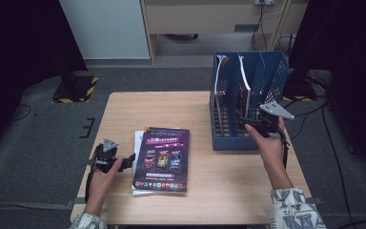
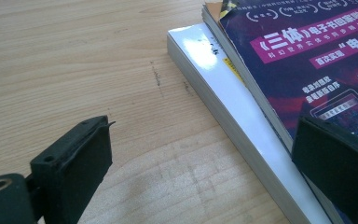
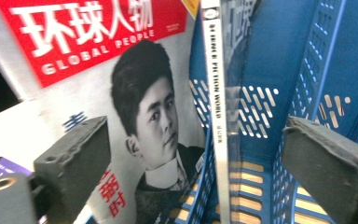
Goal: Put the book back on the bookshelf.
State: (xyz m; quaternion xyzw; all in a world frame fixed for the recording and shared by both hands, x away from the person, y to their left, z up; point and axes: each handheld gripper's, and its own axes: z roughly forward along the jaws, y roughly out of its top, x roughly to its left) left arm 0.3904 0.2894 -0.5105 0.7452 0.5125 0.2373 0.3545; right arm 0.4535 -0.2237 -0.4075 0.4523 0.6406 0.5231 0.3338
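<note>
Red "GLOBAL PEOPLE" magazine (image 3: 121, 93) masthead

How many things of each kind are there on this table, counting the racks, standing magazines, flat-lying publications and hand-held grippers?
Blue file rack: 1
Magazines standing in the rack: 2 (left magazine, right magazine)
Flat publications, as far as can be told apart: 2 (purple magazine on white book)
Grippers: 2 (left gripper, right gripper), both open
Total: 7
</note>
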